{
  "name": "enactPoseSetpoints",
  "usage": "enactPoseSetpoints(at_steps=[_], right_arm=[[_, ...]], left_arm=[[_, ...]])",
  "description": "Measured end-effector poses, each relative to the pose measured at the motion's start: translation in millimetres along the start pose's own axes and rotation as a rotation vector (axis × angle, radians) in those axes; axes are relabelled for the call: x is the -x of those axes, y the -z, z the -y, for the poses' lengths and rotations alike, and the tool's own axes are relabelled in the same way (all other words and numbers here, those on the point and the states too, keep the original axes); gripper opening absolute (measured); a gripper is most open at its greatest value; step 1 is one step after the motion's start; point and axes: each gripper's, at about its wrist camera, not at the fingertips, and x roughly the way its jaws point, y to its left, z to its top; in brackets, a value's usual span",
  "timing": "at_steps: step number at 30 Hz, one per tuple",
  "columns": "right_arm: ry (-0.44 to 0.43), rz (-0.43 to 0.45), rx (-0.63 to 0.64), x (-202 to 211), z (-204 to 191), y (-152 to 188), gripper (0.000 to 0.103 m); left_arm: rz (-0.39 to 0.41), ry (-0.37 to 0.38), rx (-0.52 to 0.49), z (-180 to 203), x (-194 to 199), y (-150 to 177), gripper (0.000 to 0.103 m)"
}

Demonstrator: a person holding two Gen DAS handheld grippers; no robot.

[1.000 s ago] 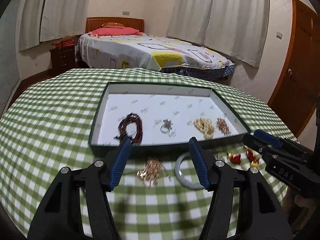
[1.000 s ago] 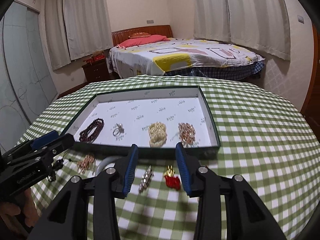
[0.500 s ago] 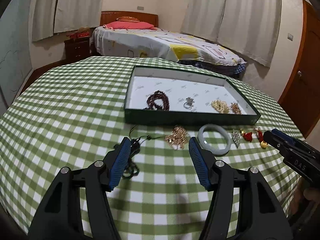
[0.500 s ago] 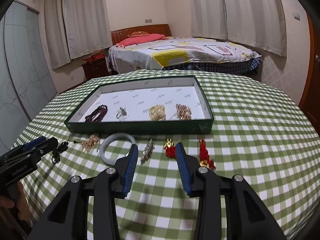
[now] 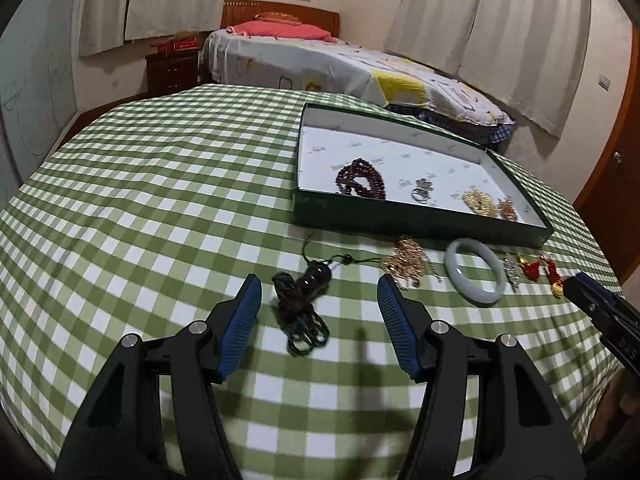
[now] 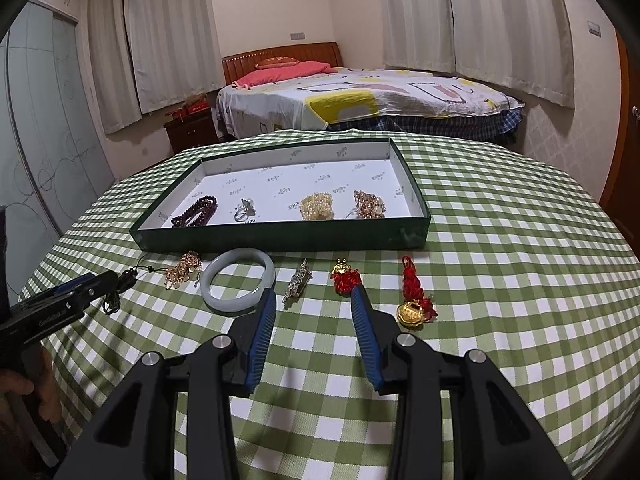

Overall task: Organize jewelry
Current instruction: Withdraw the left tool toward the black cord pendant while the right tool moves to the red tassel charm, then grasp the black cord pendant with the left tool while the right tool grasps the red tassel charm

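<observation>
A dark green tray (image 5: 416,228) (image 6: 280,240) with a white floor holds a dark red bead bracelet (image 5: 360,178), a silver ring (image 5: 422,194) and two gold bead clusters (image 6: 316,206). In front of it lie a dark pendant on a cord (image 5: 308,284), a gold chain (image 5: 406,262), a pale jade bangle (image 6: 238,280), a silver brooch (image 6: 298,280) and two red-and-gold charms (image 6: 346,278) (image 6: 416,300). My left gripper (image 5: 318,286) is open, its jaws either side of the pendant. My right gripper (image 6: 314,298) is open and empty, near the brooch.
The round table has a green checked cloth (image 6: 500,260). Its edge curves close on the left and right. A bed (image 6: 360,100), a nightstand (image 6: 192,128) and curtained windows stand behind.
Both grippers have pulled back from the tray. The left one has swung left, from the gold chain and bangle to the dark pendant. Both stayed open.
</observation>
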Motion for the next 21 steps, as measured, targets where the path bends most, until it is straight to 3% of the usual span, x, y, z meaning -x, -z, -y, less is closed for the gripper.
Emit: enactPoseSetpoints(at_steps=[12, 17, 21], right_arm=[[0.005, -0.030, -0.012, -12, 4, -1, 0.040], [0.004, -0.045, -0.014, -18, 5, 0, 0.040], [0.013, -0.056, -0.018, -22, 7, -1, 0.040]], left_arm=[[-0.061, 0.020, -0.082, 4, -32, -7, 0.050], [-0.052, 0.010, -0.109, 5, -31, -4, 0.026], [-0.045, 0.013, -0.104, 4, -30, -3, 0.021]])
